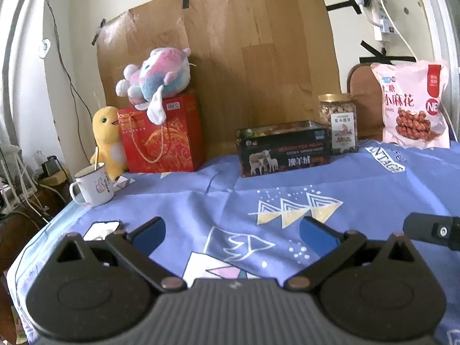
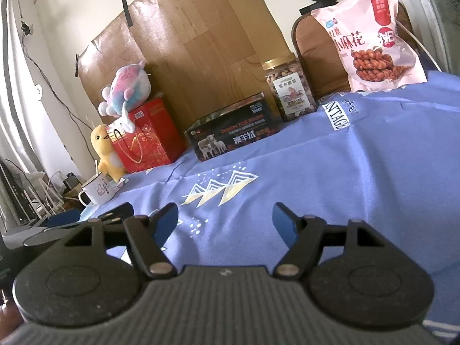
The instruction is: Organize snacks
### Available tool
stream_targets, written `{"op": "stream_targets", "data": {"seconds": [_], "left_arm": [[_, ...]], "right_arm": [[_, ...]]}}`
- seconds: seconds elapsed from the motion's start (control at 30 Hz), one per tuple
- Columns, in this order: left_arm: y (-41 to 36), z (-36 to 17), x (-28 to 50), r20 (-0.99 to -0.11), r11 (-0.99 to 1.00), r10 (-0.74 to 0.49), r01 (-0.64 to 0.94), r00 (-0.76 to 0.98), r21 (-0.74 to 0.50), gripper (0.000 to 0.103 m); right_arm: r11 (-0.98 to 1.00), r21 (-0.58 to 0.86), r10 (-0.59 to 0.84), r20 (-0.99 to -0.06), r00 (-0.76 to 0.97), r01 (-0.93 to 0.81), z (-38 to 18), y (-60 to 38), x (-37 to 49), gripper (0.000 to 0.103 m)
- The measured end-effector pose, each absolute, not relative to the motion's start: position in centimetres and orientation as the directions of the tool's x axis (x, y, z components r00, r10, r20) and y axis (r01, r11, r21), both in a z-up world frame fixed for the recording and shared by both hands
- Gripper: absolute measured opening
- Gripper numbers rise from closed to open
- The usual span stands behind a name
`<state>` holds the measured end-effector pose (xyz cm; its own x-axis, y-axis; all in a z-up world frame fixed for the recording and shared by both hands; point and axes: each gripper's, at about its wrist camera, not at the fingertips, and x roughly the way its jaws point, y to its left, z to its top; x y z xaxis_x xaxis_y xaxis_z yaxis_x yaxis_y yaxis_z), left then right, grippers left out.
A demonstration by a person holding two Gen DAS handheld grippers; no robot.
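Blue patterned cloth [image 1: 373, 178], pink snack bag [image 1: 414, 103], red gift bag [image 1: 172, 138]

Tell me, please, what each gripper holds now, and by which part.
Nothing is held. The left gripper and the right gripper are both open over the blue cloth, with only cloth between their fingers.

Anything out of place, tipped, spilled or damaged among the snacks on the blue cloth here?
Nothing is spilled or damaged. The pink snack bag leans upright against a brown chair back, the nut jar stands lidded, and the dark box sits flat. The only oddity: a plush toy perched atop the red gift bag.
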<state>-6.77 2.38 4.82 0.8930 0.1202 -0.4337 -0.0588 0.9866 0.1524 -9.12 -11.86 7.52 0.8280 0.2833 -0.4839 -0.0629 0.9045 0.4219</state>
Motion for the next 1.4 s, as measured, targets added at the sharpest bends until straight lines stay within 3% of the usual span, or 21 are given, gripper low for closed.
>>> {"op": "stream_targets", "data": {"seconds": [0.23,1.4], "left_arm": [[2.4,4.5,-6.4,-0.494,0.989,0.098,-0.028,0.864,0.148,0.103],[3.4,3.8,-5.8,-0.540,0.990,0.117,-0.059,0.834,0.124,0.103]], "right_arm": [[0.904,0.424,0.279,-0.483,0.830,-0.058,7.4,-12.0,-9.3,0.077],[0.901,0.432,0.276,-0.492,0.825,-0.044,7.0,-11.6,-9.7,0.081]]}}
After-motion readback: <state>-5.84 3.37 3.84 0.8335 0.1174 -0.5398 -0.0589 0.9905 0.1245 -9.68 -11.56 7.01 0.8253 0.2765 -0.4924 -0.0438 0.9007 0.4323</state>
